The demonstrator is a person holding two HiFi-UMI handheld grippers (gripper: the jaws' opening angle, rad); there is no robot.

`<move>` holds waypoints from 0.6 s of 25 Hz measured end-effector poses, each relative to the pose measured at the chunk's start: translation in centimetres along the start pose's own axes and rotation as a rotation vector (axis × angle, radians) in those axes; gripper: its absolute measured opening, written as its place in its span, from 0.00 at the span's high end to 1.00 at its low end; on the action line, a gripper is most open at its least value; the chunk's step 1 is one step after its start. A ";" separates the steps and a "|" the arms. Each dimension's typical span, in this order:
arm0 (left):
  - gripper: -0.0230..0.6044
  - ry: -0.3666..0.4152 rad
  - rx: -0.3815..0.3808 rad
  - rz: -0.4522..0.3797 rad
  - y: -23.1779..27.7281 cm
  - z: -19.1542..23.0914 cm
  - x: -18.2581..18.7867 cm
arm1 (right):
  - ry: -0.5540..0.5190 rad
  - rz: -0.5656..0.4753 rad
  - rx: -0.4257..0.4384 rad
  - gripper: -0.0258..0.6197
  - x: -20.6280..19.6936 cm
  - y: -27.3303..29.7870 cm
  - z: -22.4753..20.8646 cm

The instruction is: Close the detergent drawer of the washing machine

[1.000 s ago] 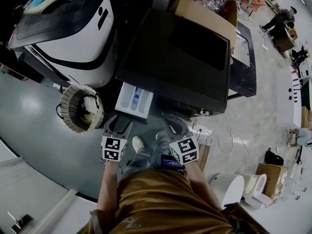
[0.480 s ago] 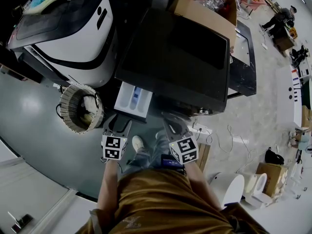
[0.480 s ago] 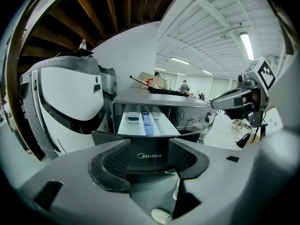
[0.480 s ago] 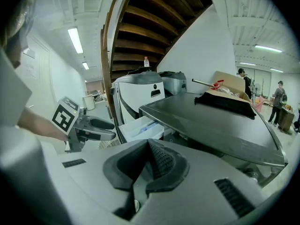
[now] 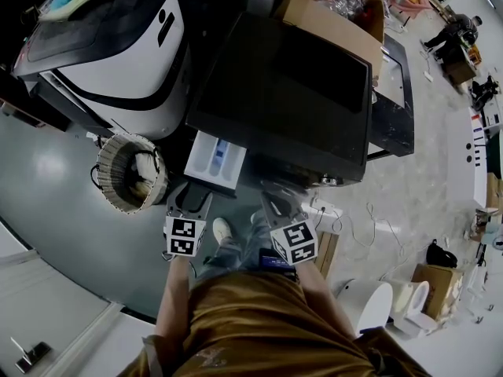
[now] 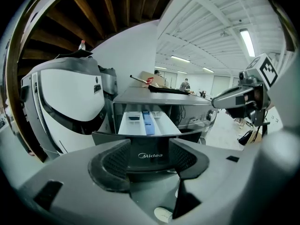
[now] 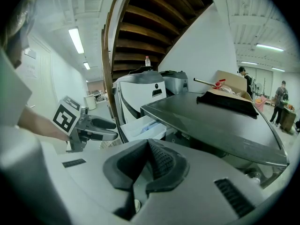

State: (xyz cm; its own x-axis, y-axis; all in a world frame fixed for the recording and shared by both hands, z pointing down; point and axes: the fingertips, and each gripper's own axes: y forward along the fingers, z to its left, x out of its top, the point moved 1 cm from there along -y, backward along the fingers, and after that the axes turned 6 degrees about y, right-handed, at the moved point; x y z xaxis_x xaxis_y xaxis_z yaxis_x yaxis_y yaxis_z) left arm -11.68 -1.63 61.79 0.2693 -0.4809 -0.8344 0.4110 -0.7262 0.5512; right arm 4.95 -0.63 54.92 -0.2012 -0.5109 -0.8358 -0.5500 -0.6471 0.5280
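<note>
Approach stage: detergent drawer (image 5: 217,159) juts open at the washing machine's (image 5: 291,93) near left, your left gripper (image 6: 149,156) gaping wide just before its dark front, your right gripper (image 7: 146,172) pinched together empty alongside, so next you likely press that front squarely inward.

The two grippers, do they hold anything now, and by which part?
Nothing is held. The left gripper is open, facing the pulled-out detergent drawer without gripping it. The right gripper is shut on nothing.

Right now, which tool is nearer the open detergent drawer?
Left. The left tool sits just before the front of the detergent drawer; the right tool hangs farther off, toward its right.
</note>
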 end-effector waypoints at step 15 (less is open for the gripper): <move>0.56 -0.023 -0.002 0.000 0.4 0.1 0.3 | 0.019 0.000 -0.007 0.94 -0.2 0.2 -0.5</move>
State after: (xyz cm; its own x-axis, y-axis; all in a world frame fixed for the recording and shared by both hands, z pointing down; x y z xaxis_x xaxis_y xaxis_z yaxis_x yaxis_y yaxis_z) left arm -11.53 -2.10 61.75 0.2491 -0.4918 -0.8343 0.4131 -0.7252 0.5508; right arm 5.31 -0.97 55.24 -0.1864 -0.5215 -0.8326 -0.5445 -0.6506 0.5294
